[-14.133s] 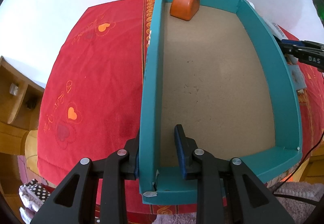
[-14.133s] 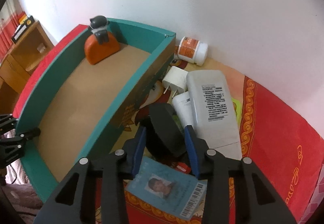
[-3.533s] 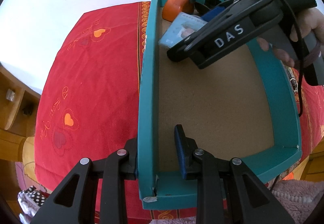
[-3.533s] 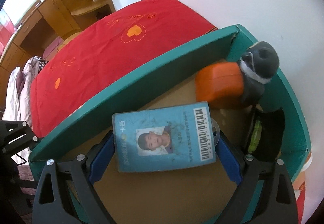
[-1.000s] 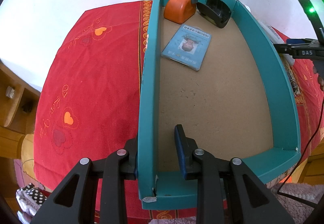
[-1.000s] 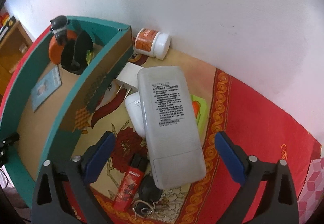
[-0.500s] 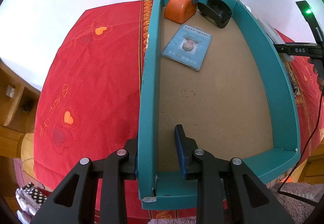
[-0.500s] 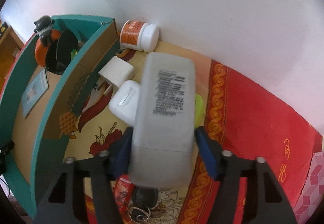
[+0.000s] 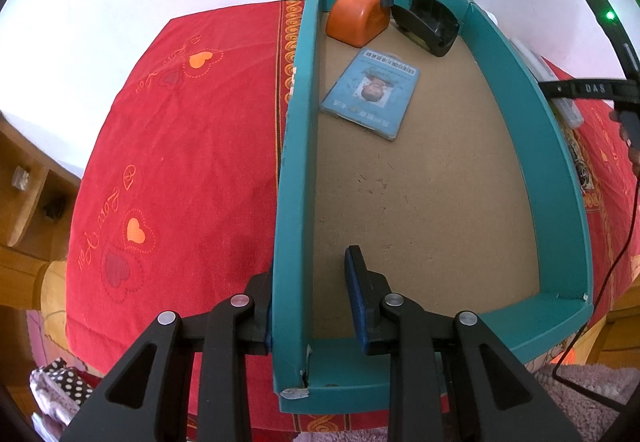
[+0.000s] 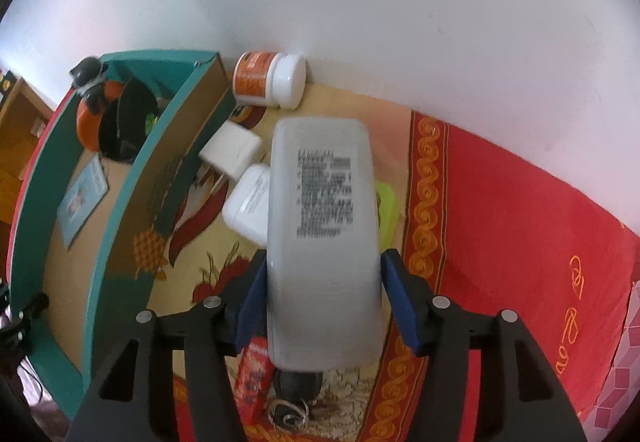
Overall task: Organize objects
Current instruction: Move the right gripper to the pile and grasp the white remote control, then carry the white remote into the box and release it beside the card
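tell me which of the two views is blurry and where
Right wrist view: motion blur smears the white remote between the right tongs; its label text is unreadable. Left wrist view: sharp, the ID card barcode is crisp in the teal box gripped by the left tongs; fisheye bends the walls.

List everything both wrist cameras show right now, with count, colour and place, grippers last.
Box: 1, teal, on the red cloth.
Figure: 1, orange with grey top, far corner of box.
Black holder: 1, beside the figure in box.
ID card: 1, blue, flat on box floor.
Remote: 1, white, outside box.
Pill bottle: 1, orange label, white cap, on its side by the wall.
Plug adapter: 1, white.
White case: 1, beside remote.
Green item: 1, under remote.
Red lighter: 1.
Keys: dark, near edge.
Left gripper: straddles box wall.
Right gripper: around remote, blurred.
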Action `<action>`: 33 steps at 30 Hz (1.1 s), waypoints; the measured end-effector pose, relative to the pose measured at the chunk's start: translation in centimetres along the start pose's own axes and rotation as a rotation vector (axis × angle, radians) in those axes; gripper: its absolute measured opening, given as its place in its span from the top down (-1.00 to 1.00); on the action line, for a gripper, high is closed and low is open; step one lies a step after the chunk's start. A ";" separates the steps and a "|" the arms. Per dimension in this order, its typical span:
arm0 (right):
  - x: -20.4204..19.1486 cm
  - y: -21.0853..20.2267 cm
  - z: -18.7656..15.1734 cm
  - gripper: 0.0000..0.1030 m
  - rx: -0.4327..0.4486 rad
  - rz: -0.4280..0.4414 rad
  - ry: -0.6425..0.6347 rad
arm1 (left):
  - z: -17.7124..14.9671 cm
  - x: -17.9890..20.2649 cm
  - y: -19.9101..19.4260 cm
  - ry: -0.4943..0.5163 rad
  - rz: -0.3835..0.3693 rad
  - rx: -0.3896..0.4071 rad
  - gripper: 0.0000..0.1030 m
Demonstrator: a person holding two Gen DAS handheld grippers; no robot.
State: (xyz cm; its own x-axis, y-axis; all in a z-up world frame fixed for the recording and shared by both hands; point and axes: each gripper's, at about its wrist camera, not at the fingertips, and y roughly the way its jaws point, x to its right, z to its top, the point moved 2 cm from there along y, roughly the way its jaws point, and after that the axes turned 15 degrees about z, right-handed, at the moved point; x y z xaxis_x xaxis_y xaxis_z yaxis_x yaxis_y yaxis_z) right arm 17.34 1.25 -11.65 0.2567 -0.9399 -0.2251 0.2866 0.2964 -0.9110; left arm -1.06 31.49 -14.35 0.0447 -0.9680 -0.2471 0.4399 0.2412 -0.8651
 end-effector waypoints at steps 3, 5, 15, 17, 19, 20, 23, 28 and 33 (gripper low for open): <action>-0.7 0.4 1.7 -0.32 -0.005 0.013 0.001 | 0.0 0.0 0.0 0.000 0.000 0.001 0.45; -0.6 0.6 2.3 -0.32 -0.007 0.016 -0.003 | 0.0 0.0 0.0 0.000 0.001 0.000 0.45; -0.1 -0.1 2.3 -0.06 0.024 0.028 0.014 | 0.0 0.0 0.0 0.000 0.001 0.000 0.45; -0.1 -0.3 1.9 -0.06 0.034 0.037 0.023 | 0.0 0.0 0.0 0.001 0.001 0.001 0.45; -0.1 -0.6 1.5 -0.06 0.046 0.049 0.035 | 0.0 0.0 0.0 0.001 0.002 0.001 0.45; -0.1 -0.7 1.3 -0.06 0.050 0.054 0.039 | 0.0 0.0 0.0 0.001 0.002 0.001 0.45; 0.3 -1.7 0.8 -0.06 0.070 0.071 0.059 | 0.0 0.0 0.0 0.001 0.003 0.001 0.45; -0.1 -3.5 -0.4 -0.06 0.103 0.107 0.100 | 0.1 0.0 0.0 0.002 0.003 0.002 0.45; -2.4 -5.6 -0.5 -0.06 0.132 0.123 0.082 | 0.0 0.1 0.0 0.002 0.004 0.001 0.45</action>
State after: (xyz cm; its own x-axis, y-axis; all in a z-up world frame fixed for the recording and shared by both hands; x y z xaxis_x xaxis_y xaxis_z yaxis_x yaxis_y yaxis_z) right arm 14.64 1.77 -6.23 0.2231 -0.9043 -0.3641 0.3779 0.4245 -0.8228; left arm -1.01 31.44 -14.34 0.0449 -0.9669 -0.2511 0.4411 0.2447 -0.8635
